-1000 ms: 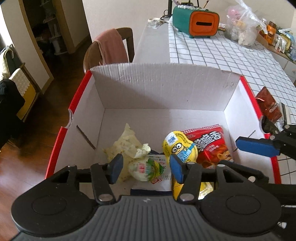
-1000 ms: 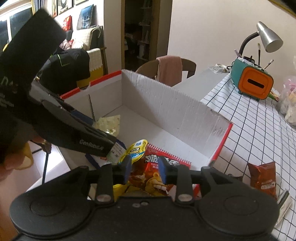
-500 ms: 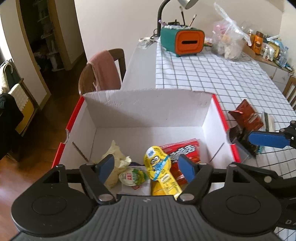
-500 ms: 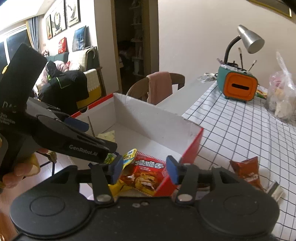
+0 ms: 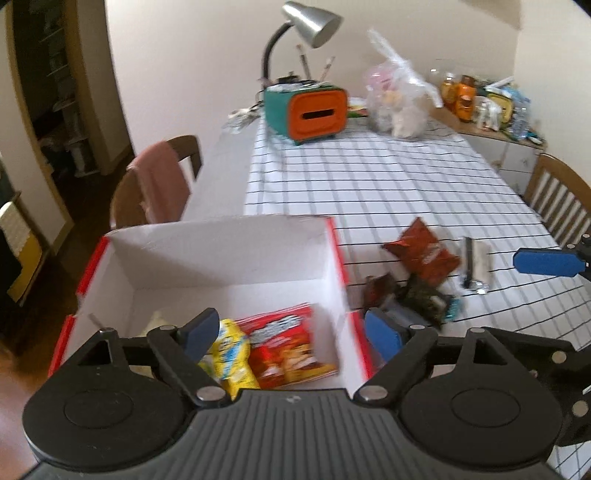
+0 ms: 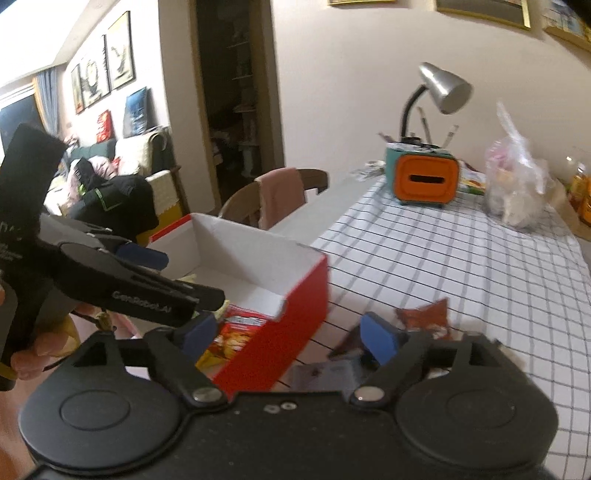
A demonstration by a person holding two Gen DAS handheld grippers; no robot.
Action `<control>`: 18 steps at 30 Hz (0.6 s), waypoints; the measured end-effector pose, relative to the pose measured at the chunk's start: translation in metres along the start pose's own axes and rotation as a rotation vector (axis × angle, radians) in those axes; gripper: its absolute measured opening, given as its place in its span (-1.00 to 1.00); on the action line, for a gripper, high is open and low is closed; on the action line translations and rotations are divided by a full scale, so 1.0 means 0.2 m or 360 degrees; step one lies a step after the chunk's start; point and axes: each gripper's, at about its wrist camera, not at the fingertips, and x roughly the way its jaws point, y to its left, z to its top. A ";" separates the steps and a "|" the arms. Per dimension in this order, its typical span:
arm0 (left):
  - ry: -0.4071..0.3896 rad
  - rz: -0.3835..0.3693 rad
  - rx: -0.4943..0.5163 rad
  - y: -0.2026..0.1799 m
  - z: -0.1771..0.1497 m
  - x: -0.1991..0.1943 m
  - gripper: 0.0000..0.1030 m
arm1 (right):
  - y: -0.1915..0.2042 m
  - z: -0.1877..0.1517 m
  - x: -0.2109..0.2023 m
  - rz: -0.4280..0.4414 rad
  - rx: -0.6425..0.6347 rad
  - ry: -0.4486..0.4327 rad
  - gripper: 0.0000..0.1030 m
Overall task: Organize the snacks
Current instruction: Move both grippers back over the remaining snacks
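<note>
A red-and-white cardboard box point(image 5: 221, 251) stands at the table's left edge. Inside it lie a red snack bag point(image 5: 288, 347) and a yellow cartoon packet point(image 5: 229, 354). My left gripper point(image 5: 291, 332) hovers above the box's near right corner, jaws opening with nothing held. My right gripper point(image 6: 290, 334) hangs over the box's red side point(image 6: 280, 325), jaws also opening and empty. On the checked cloth to the right lie a red-brown bag point(image 5: 421, 254), dark packets point(image 5: 417, 299) and a pale packet point(image 5: 476, 266). The red-brown bag point(image 6: 424, 317) also shows beyond my right fingers.
A teal-and-orange box point(image 5: 314, 110) with a desk lamp point(image 5: 310, 22) and a clear plastic bag point(image 5: 399, 107) sit at the table's far end. A chair with a pink cloth point(image 5: 159, 184) stands left of the table. Another wooden chair point(image 5: 561, 199) stands at the right.
Both grippers have drawn back and risen from the box, and their jaws have spread wide. The red bag, under the right jaws before, now lies in the box.
</note>
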 end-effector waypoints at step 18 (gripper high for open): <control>0.0139 -0.0203 0.0096 -0.62 0.00 0.28 0.69 | -0.67 -0.23 -0.18 -0.0363 0.0242 0.0036 0.97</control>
